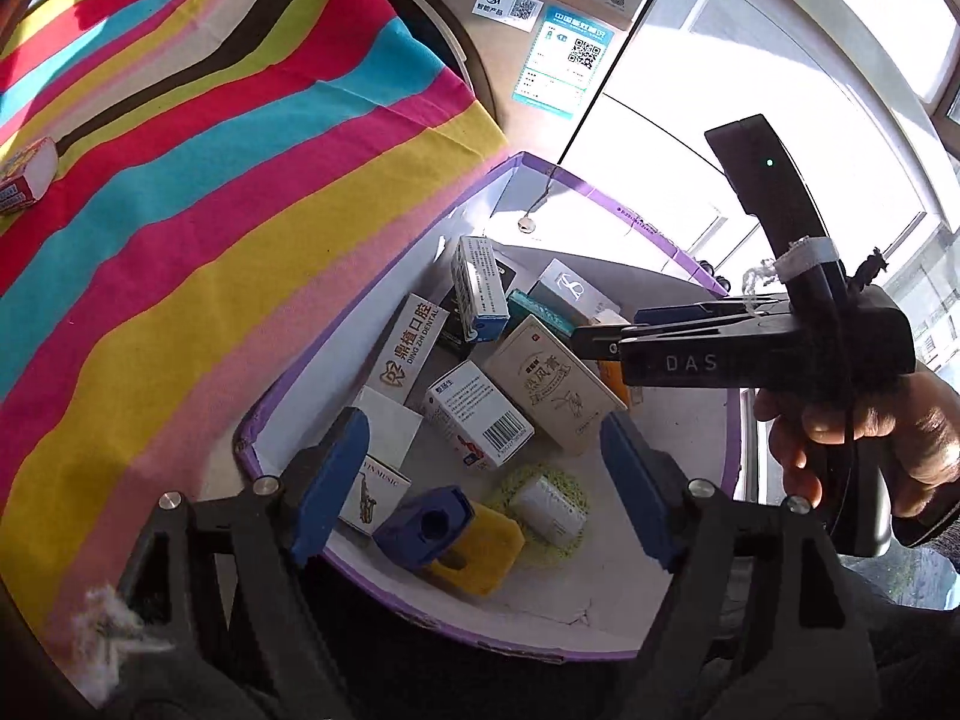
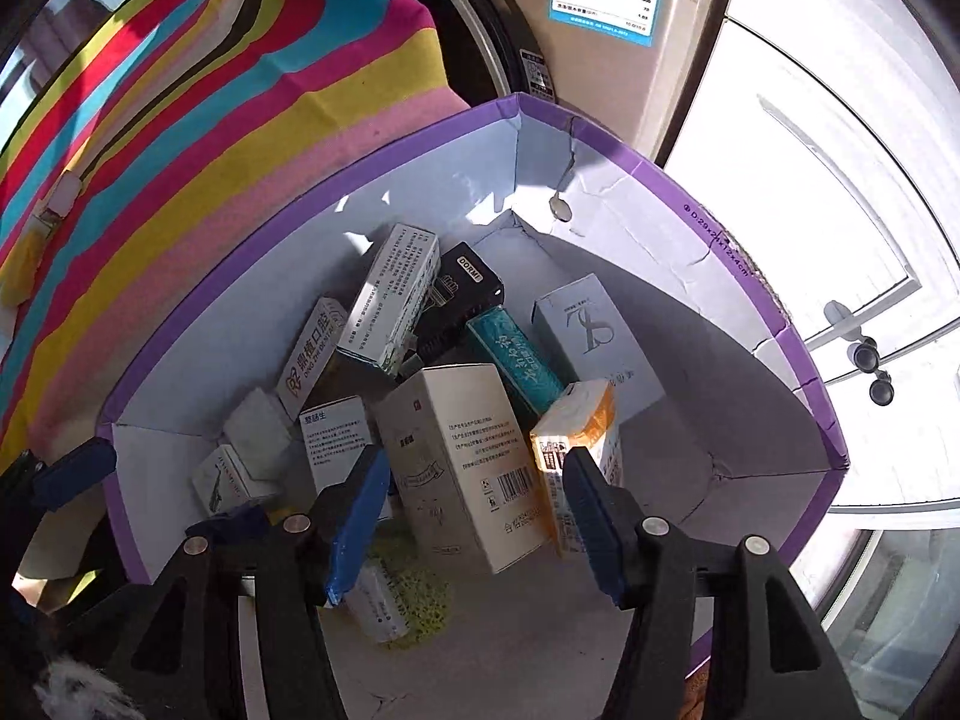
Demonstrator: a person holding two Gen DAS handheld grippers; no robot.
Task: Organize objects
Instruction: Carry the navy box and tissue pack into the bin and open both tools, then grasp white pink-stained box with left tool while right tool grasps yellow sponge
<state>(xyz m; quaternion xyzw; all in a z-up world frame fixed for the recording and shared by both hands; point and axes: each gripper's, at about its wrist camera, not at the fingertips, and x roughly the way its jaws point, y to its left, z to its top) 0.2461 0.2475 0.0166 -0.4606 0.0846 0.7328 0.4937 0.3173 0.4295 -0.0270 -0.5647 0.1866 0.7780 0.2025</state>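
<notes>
Two hand-held grippers hang over a purple-rimmed box (image 1: 606, 198) full of small cartons, beside a table under a striped cloth (image 1: 198, 168).

In the left wrist view, a small red and white pack (image 1: 27, 177) lies alone on the cloth at the far left, well apart from the box. The box sits just beside the cloth's edge. The left hand-held gripper (image 1: 486, 489) has its blue pads spread wide above the near end of the box, with nothing between them. Under it lie a white music carton (image 1: 375, 495), a blue and yellow block (image 1: 450, 540) and a small white pack on a green pad (image 1: 549, 507). Further in, a white dental carton (image 1: 408, 354) leans by the left wall, a barcode carton (image 1: 480, 420) lies next to it, and a beige carton (image 1: 555, 384) rests to the right. At the right, a hand (image 1: 870, 450) holds the right hand-held gripper (image 1: 606, 336), whose tips reach in just above the beige carton.

In the right wrist view, the dental carton (image 2: 312, 354) is again by the left wall, with a grey-white carton (image 2: 396, 300) tilted over it. A black carton (image 2: 462, 300) and a teal one (image 2: 516, 360) lie behind the tall beige carton (image 2: 462, 462). The right hand-held gripper (image 2: 474, 516) is part open; the beige carton shows in the gap between its pads, and I cannot tell that either pad touches it. An orange and white pack (image 2: 576, 438) leans on that carton's right side, by the right pad. A pale carton (image 2: 591, 336) lies furthest right.
</notes>
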